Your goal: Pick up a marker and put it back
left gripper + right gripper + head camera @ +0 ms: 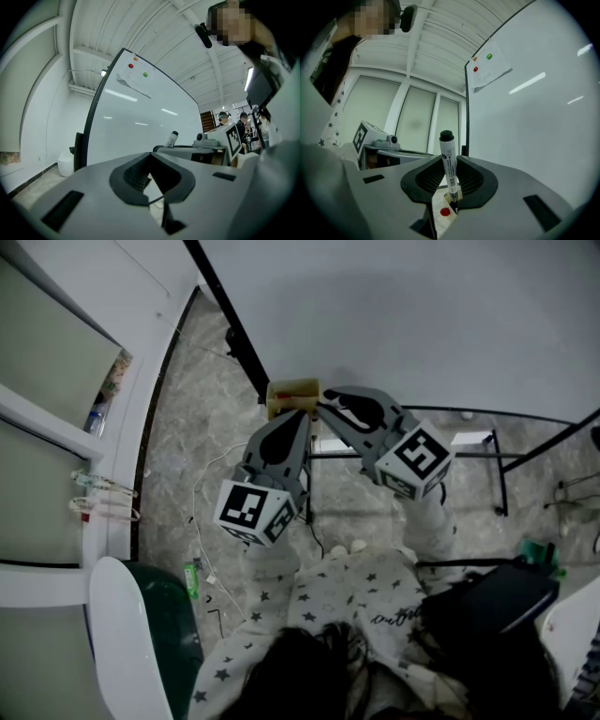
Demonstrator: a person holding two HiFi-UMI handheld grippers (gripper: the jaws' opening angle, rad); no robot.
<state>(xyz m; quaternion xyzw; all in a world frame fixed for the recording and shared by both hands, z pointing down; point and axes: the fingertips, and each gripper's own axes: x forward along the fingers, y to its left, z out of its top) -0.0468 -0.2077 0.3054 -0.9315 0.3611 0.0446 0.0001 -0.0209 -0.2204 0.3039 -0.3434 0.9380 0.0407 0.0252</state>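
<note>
A white marker (449,165) with a black cap stands upright between the pads of my right gripper (451,180), which is shut on its lower barrel. Just beneath the jaws lies a small beige box (440,206) with a red dot on it. In the head view that box (292,396) sits at the foot of the whiteboard (403,315), with both grippers reaching toward it. My right gripper (326,409) is right of the box and my left gripper (298,418) is just below it. My left gripper (150,161) is shut with nothing held. From the left gripper view the held marker (172,138) shows beyond the jaws.
The whiteboard (534,117) carries coloured magnets (482,63) and a paper sheet. Its metal stand legs (497,460) spread over the marble floor, where cables (202,531) lie. A dark green bin (169,624) is at lower left. People (243,124) stand far behind.
</note>
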